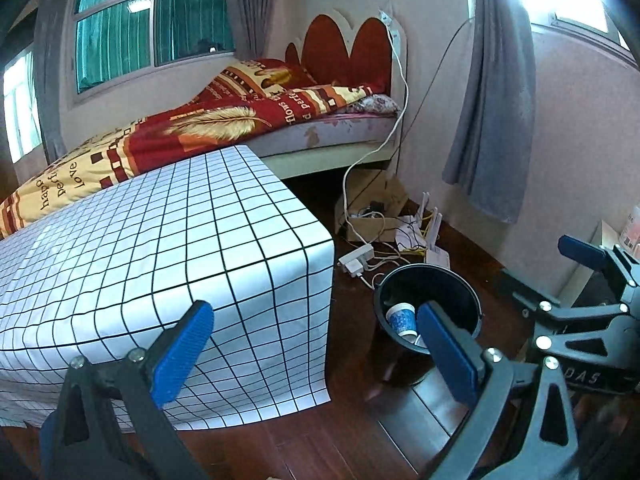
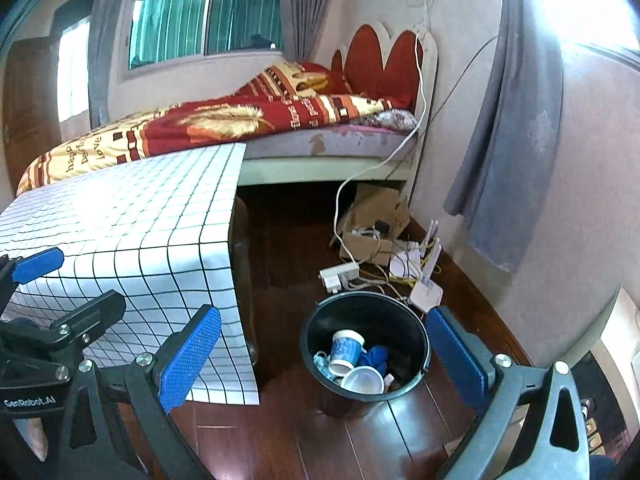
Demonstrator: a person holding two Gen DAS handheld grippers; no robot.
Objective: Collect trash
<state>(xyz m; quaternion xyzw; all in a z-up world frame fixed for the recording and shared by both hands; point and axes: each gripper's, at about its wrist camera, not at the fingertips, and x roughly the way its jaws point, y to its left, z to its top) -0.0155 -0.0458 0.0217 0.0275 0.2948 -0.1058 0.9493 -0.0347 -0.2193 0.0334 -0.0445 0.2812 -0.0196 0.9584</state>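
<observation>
While both my grippers, left (image 1: 320, 354) and right (image 2: 324, 360), hang with jaws wide and unladen, the bin (image 2: 362, 350) stands on the floor. Contents: paper cups (image 2: 348, 350), blue scrap (image 2: 376, 354).

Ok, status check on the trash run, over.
Left gripper open, empty. Right gripper open, empty. Round black plastic bin on the floor holds blue-and-white paper cups. Nothing blocking it.

Table (image 2: 120, 216) at left, cloth (image 1: 120, 256) draped over top and down sides. Bed (image 2: 240, 128) behind table, along window wall; blanket (image 1: 192, 128) on bed. Bucket (image 2: 416, 328) on floor right of table; cups (image 2: 348, 350) in bucket. Power strip (image 2: 338, 274), router (image 2: 426, 292), cardboard box (image 2: 376, 208) behind bucket, near curtain (image 2: 508, 140) at right.
</observation>
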